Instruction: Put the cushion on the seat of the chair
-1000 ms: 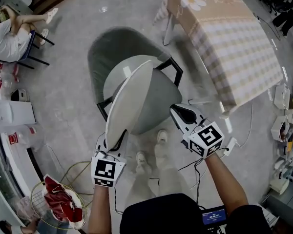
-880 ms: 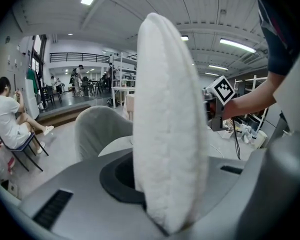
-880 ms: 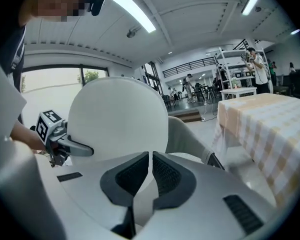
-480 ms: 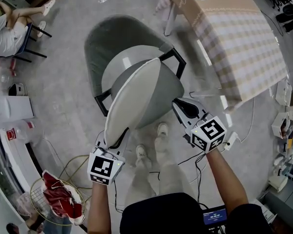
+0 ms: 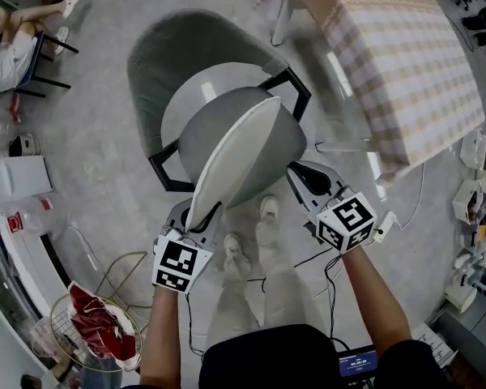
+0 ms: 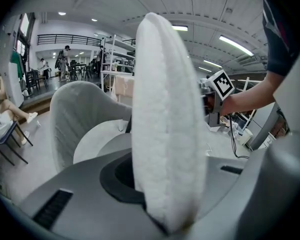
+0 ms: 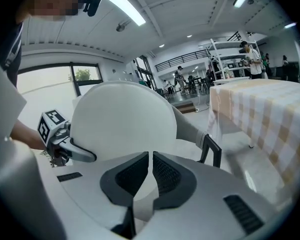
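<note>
**A:** Head view. Counts?

**B:** One cushion (image 5: pixel 235 164), round and pale, tilted up on its edge over the seat (image 5: pixel 178 108) of the one chair (image 5: pixel 150 55). Can't tell if its far edge touches the seat. Two grippers. The left gripper (image 5: pixel 196 221) is clamped on the near rim of the cushion. The right gripper (image 5: pixel 301 181) sits just beside the cushion's right edge. One table (image 5: pixel 405 55) with a checked cloth is at upper right. One seated person (image 5: pixel 4 51) is at the far left. One wire basket (image 5: pixel 93 331) holding something red is at lower left.

**A:** Left gripper view?

**B:** The thick fleecy rim of the cushion fills the gap between both jaws, and they're pinched on it. The cushion stands upright here. The chair's curved back and its seat are behind it on the left. The other gripper's marker cube shows to the right of the cushion.

**A:** Right gripper view?

**B:** The jaws are together with only a hairline slit, and nothing is between them. The cushion's round face is beyond them. The left gripper bites the rim at the cushion's lower left. One black arm of the chair pokes out on the right, and the table is beyond it.

**A:** So is the cushion placed?

**B:** Not laid flat. It's held over the seat by one gripper only.
</note>
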The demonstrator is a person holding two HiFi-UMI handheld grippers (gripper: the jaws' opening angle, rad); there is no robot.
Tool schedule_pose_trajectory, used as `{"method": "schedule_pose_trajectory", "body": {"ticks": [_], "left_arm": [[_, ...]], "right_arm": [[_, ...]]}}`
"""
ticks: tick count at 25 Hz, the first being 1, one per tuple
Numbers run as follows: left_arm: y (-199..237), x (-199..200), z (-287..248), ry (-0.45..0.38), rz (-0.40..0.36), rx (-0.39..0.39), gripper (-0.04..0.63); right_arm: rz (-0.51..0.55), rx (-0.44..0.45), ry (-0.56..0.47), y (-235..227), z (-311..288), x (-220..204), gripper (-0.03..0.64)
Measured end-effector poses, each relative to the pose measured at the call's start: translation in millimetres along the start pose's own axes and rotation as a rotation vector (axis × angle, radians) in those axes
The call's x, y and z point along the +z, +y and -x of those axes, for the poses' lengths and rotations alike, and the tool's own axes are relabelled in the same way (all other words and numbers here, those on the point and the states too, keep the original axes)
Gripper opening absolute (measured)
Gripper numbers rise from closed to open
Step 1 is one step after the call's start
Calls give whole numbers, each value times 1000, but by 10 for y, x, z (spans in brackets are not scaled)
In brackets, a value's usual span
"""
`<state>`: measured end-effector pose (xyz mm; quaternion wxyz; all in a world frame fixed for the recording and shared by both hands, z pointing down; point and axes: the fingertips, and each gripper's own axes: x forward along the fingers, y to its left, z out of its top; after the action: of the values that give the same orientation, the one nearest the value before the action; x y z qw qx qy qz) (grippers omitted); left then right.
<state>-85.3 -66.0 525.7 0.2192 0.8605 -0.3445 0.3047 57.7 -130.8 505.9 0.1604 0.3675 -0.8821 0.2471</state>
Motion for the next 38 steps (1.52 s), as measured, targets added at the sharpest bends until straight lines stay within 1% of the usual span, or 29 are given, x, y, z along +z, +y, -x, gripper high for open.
{"method": "schedule_pose_trajectory", "body": {"ticks": [6, 10, 14, 19, 23, 28, 32, 38], "left_arm": [[90, -10, -243, 29, -14, -18, 72], [152, -29, -392, 50, -6, -35, 72], [167, -66, -534, 78, 0, -64, 72], [186, -170, -684, 130, 31, -124, 72], [188, -306, -819, 207, 40, -167, 72], [101, -372, -949, 257, 57, -261, 72], [73, -401, -1050, 304, 53, -326, 72], [95, -475, -1214, 385, 35, -384, 72]], "right_arm": [[-16, -7, 8, -106, -57, -128, 21], [3, -20, 24, -152, -110, -208, 21], [-9, -26, 30, -187, -92, -242, 20], [-15, -27, 44, -229, -119, -299, 20], [-20, -28, 50, -256, -123, -334, 20], [-32, -26, 57, -281, -171, -376, 21], [-33, -18, 58, -279, -215, -386, 21], [-37, -16, 75, -294, -208, -480, 20]]}}
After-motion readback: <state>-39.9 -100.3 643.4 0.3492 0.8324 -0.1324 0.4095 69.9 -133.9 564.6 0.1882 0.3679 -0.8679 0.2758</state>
